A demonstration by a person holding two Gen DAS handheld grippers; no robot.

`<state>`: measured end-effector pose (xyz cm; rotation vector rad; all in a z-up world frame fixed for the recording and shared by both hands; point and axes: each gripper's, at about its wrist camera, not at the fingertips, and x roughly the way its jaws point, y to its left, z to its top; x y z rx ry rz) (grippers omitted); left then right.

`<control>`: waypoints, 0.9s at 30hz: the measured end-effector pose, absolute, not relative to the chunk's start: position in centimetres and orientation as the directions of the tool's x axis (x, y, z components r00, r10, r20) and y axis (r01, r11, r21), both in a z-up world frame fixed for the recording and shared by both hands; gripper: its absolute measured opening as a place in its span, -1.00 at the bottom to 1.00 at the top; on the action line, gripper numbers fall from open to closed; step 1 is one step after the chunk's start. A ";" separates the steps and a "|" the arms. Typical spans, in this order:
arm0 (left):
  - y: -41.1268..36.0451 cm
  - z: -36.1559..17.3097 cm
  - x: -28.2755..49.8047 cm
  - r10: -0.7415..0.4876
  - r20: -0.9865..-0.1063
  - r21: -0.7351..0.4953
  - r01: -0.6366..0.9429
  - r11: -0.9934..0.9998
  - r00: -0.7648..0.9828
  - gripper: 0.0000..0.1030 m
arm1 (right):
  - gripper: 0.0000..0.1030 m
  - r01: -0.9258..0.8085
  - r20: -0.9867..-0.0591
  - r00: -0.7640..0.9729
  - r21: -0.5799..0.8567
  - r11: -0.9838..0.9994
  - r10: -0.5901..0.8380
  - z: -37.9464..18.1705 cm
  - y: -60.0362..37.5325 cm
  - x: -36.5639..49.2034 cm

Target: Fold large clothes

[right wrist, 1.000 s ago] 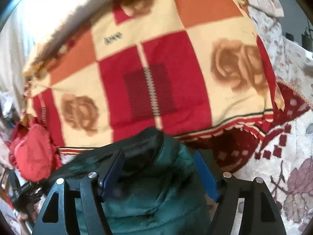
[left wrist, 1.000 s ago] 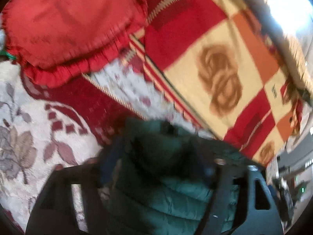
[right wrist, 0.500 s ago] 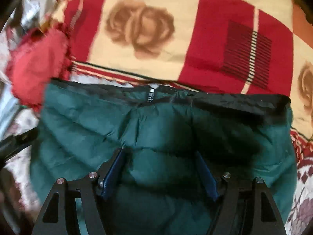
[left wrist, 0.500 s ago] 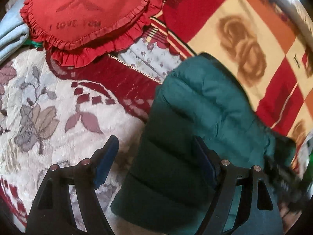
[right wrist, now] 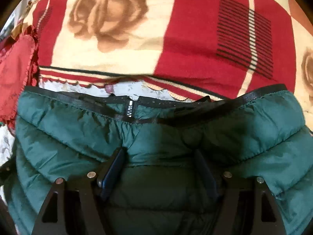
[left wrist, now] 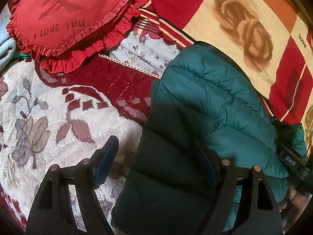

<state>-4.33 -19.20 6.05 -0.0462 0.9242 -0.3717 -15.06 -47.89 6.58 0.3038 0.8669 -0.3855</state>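
A dark green puffer jacket (left wrist: 205, 101) lies folded on the bed, its black-trimmed hem (right wrist: 254, 96) towards the checked blanket. My left gripper (left wrist: 154, 143) stands open over the jacket's left edge. One of its fingers (left wrist: 106, 156) is above the bedspread and the other is above the jacket, and neither presses on anything. In the right wrist view, my right gripper (right wrist: 160, 150) is shut on a thick fold of the jacket (right wrist: 78, 129). The fabric gathers at its left finger (right wrist: 113, 170).
A red, cream and orange checked blanket with rose prints (left wrist: 244, 29) (right wrist: 195, 29) lies beyond the jacket. A red frilled cushion (left wrist: 74, 13) (right wrist: 13, 68) sits at the far left. The floral bedspread (left wrist: 49, 117) lies to the jacket's left, and a pale blue cloth (left wrist: 5, 47) is at the edge.
The jacket, bunched and raised between both grippers a second ago, has come down and now lies flat on the bed. Both grippers sank, and the left gripper no longer has fabric bunched between its fingers.
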 end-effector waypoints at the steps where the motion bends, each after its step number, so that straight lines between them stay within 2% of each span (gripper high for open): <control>1: -19.2 6.0 -4.4 -0.331 -0.768 -0.193 0.295 0.936 0.548 0.52 | 0.40 0.445 -0.774 0.605 0.134 0.886 -0.186 7.1 -47.9 -15.7; 4: -19.2 6.1 -4.5 -0.326 -0.769 -0.187 0.294 0.937 0.550 0.52 | 0.40 0.432 -0.751 0.641 0.182 0.883 -0.159 8.8 -47.0 -18.0; 7: -18.9 6.7 -4.9 -0.336 -0.759 -0.197 0.295 0.935 0.558 0.52 | 0.40 0.442 -0.716 0.658 0.118 0.889 -0.232 10.3 -46.6 -20.0; 10: -18.8 7.8 -5.5 -0.362 -0.731 -0.214 0.309 0.927 0.579 0.52 | 0.40 0.482 -0.692 0.667 0.120 0.868 -0.274 10.5 -48.3 -21.5; 15: -20.6 8.9 -6.0 -0.368 -0.704 -0.163 0.366 0.916 0.608 0.52 | 0.40 0.557 -0.709 0.626 0.114 0.823 -0.325 9.4 -52.3 -22.7; 21: -23.3 7.3 -4.9 -0.317 -0.746 -0.074 0.400 0.913 0.585 0.52 | 0.41 0.563 -0.764 0.547 0.034 0.826 -0.342 6.3 -54.1 -21.0; 27: -24.3 6.3 -4.4 -0.289 -0.761 -0.019 0.426 0.905 0.581 0.55 | 0.57 0.579 -0.764 0.565 0.097 0.810 -0.312 3.9 -55.5 -20.7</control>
